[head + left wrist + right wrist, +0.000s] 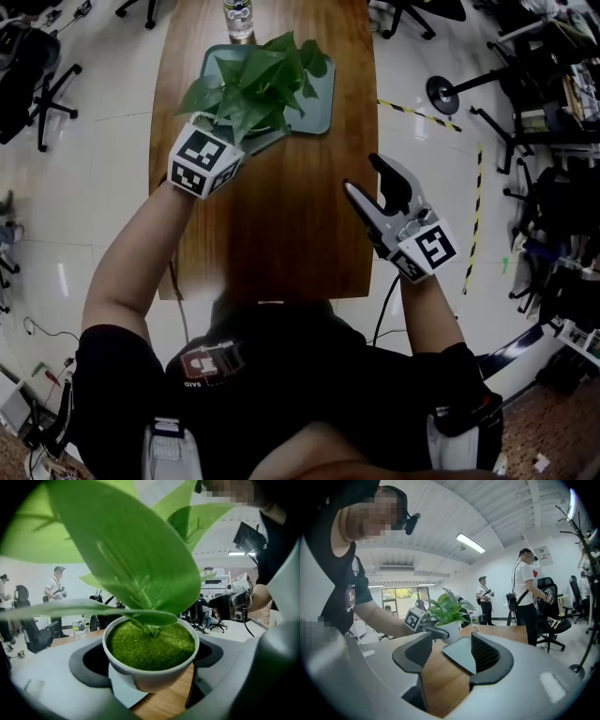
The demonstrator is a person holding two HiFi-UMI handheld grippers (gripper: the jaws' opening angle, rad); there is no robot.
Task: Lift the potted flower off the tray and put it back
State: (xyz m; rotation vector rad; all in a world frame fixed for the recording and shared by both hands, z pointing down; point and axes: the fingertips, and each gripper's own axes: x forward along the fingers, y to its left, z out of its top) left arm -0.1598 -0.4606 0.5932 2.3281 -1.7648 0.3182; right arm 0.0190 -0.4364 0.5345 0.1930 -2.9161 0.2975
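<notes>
The left gripper (246,136) is closed on the white pot of the potted flower (150,648), one jaw against each side. In the head view this is at the upper left, over the near-left corner of the grey-green tray (319,103). Leaves and the gripper's marker cube (200,159) hide the pot there. The left gripper view shows a tray corner and bare wood under the pot's base.

The right gripper (364,176) is wide open at centre right over the wooden table (281,234), with nothing between its jaws.

The cubes bear only black-and-white square patterns. A bottle (239,17) is cut off by the top edge, and its label is too blurred to read. The print on a wall poster (543,555) at the upper right is too small to make out.
</notes>
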